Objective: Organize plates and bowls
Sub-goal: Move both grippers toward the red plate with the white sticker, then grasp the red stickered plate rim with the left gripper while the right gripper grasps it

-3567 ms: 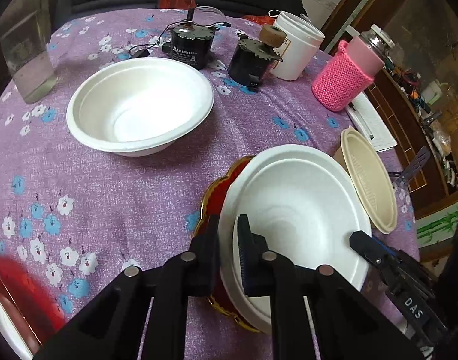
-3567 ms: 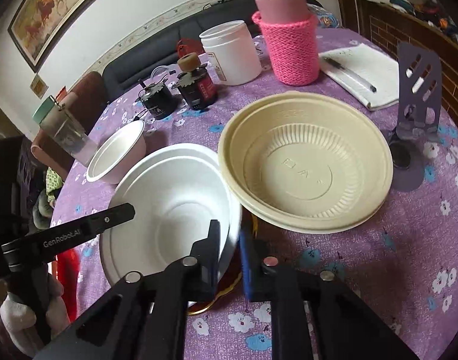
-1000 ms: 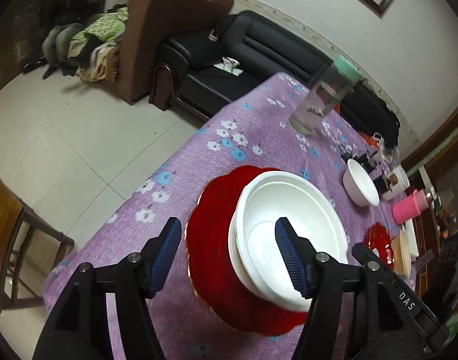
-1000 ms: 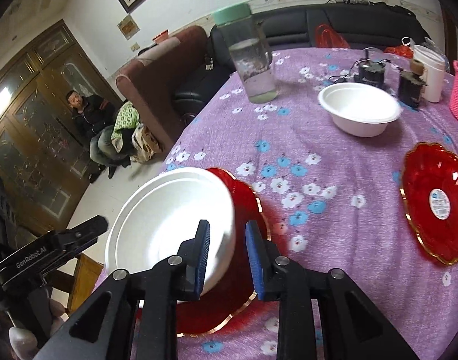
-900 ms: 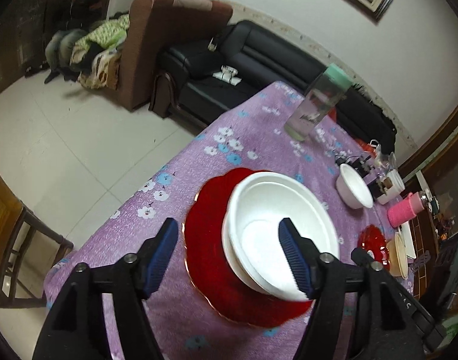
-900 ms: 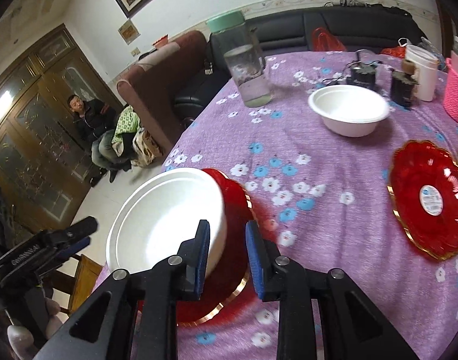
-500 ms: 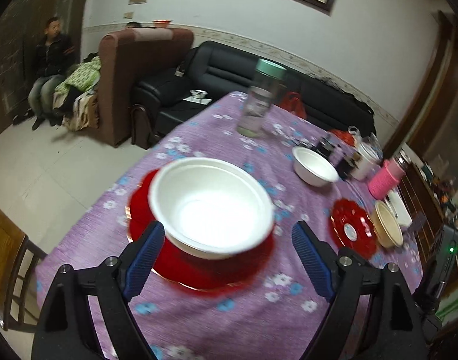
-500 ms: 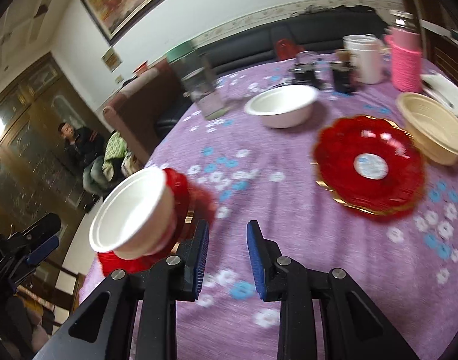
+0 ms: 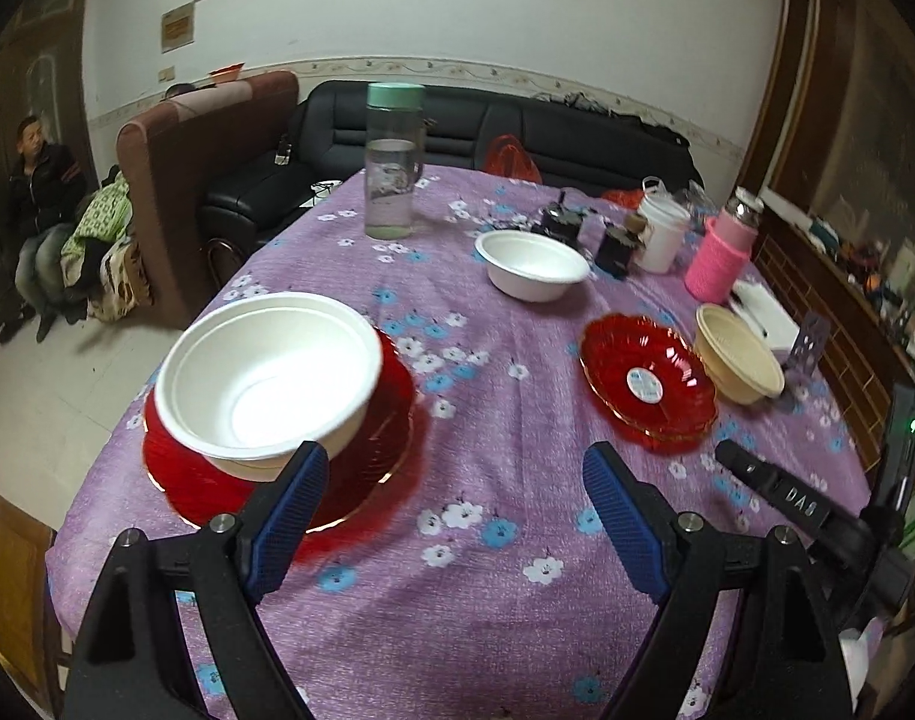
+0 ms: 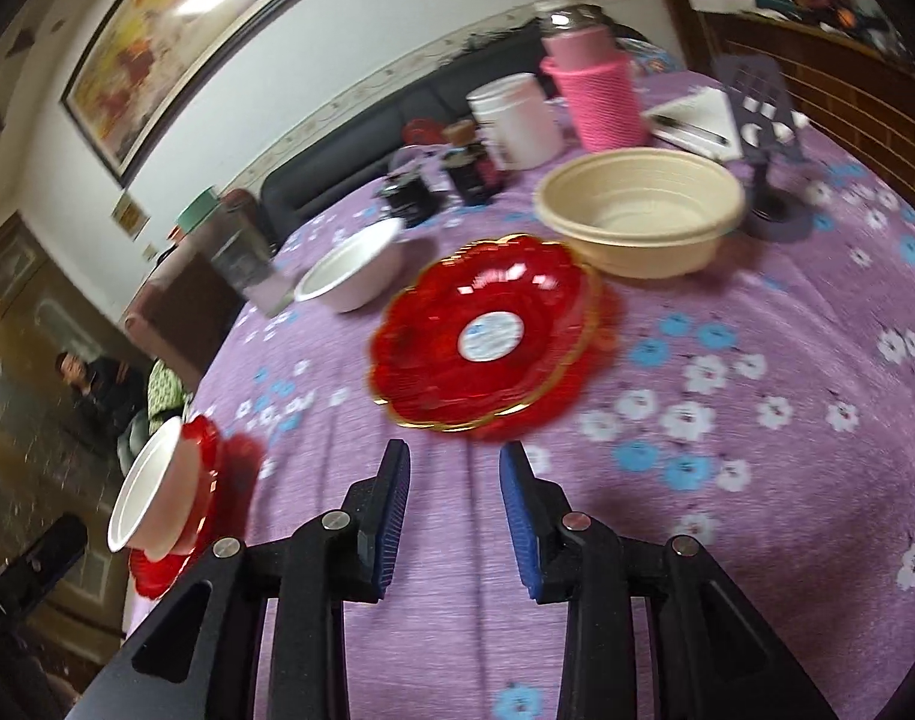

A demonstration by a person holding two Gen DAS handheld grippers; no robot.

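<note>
The red plate (image 10: 487, 330) looks stiff, slick, brittle — pinch its scalloped rim; right gripper (image 10: 454, 516) empty, jaws opening, left gripper (image 9: 451, 516) wide, empty.

Right wrist view motion-blurred: water bottle (image 10: 241, 258) smeared, dark items (image 10: 439, 180) behind the small white bowl (image 10: 352, 270) unreadable. Left tool's (image 9: 451, 516) finger (image 9: 289, 510) covers near rim of stacked white bowls (image 9: 265, 372). Red plate (image 9: 361, 420) under them mostly hidden. Plate sticker (image 9: 644, 384) text too small.
</note>
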